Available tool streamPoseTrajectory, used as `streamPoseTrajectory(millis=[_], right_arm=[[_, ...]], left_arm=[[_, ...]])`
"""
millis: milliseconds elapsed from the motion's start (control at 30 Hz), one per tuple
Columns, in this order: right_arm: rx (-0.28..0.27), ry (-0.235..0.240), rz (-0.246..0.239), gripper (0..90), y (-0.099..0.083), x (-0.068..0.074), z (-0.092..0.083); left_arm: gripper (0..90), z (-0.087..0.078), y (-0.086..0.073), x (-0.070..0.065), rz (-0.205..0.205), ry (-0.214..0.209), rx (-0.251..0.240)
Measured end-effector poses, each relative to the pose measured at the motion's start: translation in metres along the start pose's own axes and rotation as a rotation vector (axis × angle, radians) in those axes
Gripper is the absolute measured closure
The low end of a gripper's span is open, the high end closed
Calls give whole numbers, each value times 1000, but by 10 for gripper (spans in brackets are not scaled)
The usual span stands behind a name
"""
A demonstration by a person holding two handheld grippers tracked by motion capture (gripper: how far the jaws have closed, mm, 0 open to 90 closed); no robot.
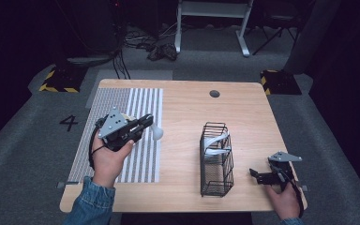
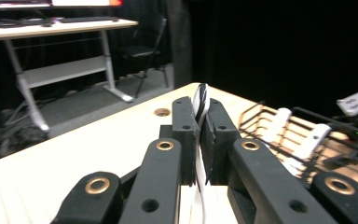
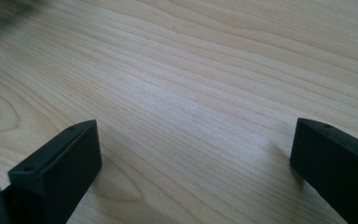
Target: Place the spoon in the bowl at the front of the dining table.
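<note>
My left gripper hovers over the striped mat at the left of the table, shut on a thin white utensil whose rounded end sticks out past the jaws. In the left gripper view the white utensil stands edge-on, pinched between the pads of the left gripper. A black wire basket stands right of centre with white pieces inside; that basket lies ahead and to the right of the left jaws. My right gripper rests near the front right corner, open; the right gripper has bare wood between its jaws.
A grey-and-white striped mat covers the left part of the wooden table. A dark round grommet sits near the far edge. Beyond the table are a white desk frame and cables on the floor.
</note>
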State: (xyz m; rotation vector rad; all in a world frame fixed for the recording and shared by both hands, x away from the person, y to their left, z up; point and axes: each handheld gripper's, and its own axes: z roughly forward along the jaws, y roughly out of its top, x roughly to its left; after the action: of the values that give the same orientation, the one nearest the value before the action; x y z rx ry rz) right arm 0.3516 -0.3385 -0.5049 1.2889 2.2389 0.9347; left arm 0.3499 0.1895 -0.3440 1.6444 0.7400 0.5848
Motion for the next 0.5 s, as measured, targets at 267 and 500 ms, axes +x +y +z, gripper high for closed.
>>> streamPoseTrajectory(millis=[267, 500], right_arm=[[0, 0, 0, 19, 0, 0, 0], [0, 0, 0, 18, 0, 0, 0]], left_arm=[[849, -10, -9, 22, -21, 113, -14], [849, -18, -16, 41, -26, 211, -9]])
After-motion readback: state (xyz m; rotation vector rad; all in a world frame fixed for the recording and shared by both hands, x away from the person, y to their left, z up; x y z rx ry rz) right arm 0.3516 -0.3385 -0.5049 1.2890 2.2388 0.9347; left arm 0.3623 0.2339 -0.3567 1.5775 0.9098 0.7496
